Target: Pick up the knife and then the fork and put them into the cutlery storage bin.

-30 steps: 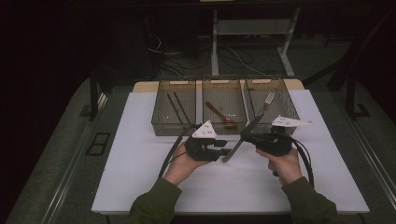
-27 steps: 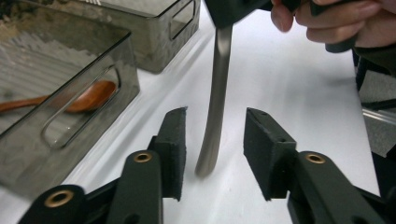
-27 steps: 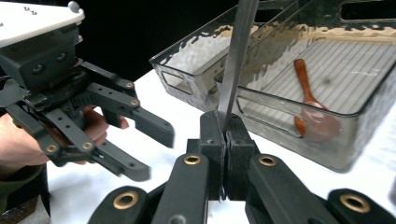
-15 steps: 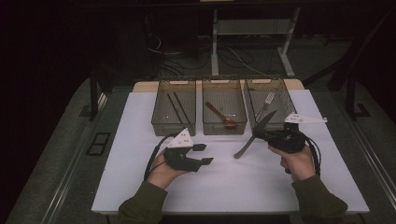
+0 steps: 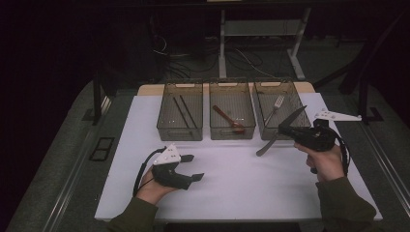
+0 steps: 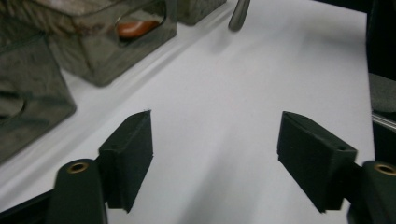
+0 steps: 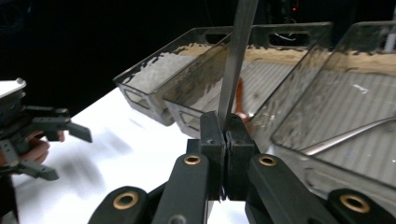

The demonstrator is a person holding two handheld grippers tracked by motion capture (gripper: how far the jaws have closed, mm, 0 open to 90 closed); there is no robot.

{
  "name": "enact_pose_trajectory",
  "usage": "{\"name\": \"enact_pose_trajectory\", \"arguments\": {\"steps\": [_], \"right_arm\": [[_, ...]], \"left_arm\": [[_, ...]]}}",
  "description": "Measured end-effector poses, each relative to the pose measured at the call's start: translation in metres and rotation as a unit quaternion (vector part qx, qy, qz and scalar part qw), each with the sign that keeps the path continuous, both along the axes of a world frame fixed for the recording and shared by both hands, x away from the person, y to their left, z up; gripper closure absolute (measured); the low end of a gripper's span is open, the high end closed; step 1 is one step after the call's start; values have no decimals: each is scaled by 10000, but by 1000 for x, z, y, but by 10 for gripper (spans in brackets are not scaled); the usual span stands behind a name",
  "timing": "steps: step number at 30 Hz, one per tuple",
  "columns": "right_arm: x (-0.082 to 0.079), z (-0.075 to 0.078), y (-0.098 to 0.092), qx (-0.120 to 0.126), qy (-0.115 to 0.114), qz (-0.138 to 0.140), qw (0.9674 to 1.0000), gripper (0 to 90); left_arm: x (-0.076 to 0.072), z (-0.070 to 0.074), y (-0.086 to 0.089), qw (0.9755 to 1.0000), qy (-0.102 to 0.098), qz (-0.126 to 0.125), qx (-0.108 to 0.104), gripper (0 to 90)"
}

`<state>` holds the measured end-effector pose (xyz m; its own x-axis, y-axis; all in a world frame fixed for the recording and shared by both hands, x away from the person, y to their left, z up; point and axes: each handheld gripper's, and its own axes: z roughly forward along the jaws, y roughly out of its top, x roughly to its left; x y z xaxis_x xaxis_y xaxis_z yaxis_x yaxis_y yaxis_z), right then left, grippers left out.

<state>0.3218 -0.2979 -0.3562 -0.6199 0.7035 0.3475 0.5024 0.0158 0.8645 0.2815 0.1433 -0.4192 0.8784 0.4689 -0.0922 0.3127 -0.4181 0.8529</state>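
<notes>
- The left tongs [image 5: 193, 167] lie low over the white worktop [image 5: 241, 183], well left of centre; their blocky black pads [image 6: 130, 154] stand wide apart after just opening, with only bare sheet between them.
- The worktop is smooth and matt, and wide open room lies between the two hands and toward the near edge.
- Three clear, ribbed plastic bins stand in a row at the far edge: the left bin [image 5: 167, 126] holds thin dark sticks [image 5: 183, 111], the middle bin [image 5: 249, 129] a reddish spoon [image 5: 228, 119], the right bin [image 5: 261, 129] a fork [image 5: 275, 105].
- The right tongs [image 5: 284, 129] are pinched tight on a flat steel knife [image 5: 280, 129], held off the worktop.
- The knife slants just before the right bin, blade up over the bin's front wall, handle down toward the sheet.
- Beyond the bins, cables and desk legs sit in the dark.
</notes>
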Motion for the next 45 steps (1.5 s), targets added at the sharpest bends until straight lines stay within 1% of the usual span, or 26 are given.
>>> {"name": "enact_pose_trajectory", "arguments": {"steps": [2, 4, 6, 9, 10, 13, 14, 16, 19, 21, 23, 27, 32, 37, 40, 45], "right_arm": [[3, 3, -4, -50, -17, -49, 10000, 886], [6, 6, -8, -72, 3, -100, 9999, 886], [11, 11, -12, -85, -28, -154, 9998, 886], [19, 20, -18, -93, -44, -249, 9996, 886], [22, 23, -21, -106, -88, -274, 9995, 886], [29, 32, -28, -117, -122, -392, 9991, 886], [33, 37, -31, -109, -113, -465, 9988, 886], [38, 42, -36, -90, -116, -563, 9983, 886], [48, 48, -45, -79, -141, -712, 9973, 886], [55, 52, -48, -132, -111, -824, 9965, 886], [63, 54, -50, -187, -72, -917, 9956, 886], [80, 49, -50, -373, 69, -1033, 9939, 886], [96, 32, -42, -492, 368, -1026, 9928, 886], [105, 18, -31, -606, 602, -922, 9921, 886], [108, 12, -26, -611, 729, -813, 9921, 886], [110, 3, -22, -642, 955, -659, 9912, 886]], "left_arm": [[-2, -2, 3, 9999, -46, 73, 83, 213], [-2, -4, 7, 9998, -110, 151, 75, 174], [-2, -5, 10, 9996, -123, 244, 77, 139], [-1, -5, 13, 9992, -81, 382, 58, 96], [0, -6, 13, 9992, -75, 394, 57, 74], [1, -7, 12, 9992, -11, 399, 78, 18], [1, -7, 12, 9992, 2, 390, 116, 7], [1, -8, 11, 9991, 73, 413, 115, 0], [2, -7, 12, 9990, 99, 408, 133, 0], [2, -8, 11, 9990, 126, 420, 127, 0], [2, -8, 11, 9989, 128, 411, 184, 0], [2, -9, 11, 9989, 147, 394, 229, 0], [2, -9, 11, 9990, 158, 372, 214, 0], [2, -9, 11, 9990, 157, 364, 189, 0], [2, -9, 11, 9990, 176, 370, 180, 0], [2, -9, 10, 9990, 185, 370, 183, 0]]}}
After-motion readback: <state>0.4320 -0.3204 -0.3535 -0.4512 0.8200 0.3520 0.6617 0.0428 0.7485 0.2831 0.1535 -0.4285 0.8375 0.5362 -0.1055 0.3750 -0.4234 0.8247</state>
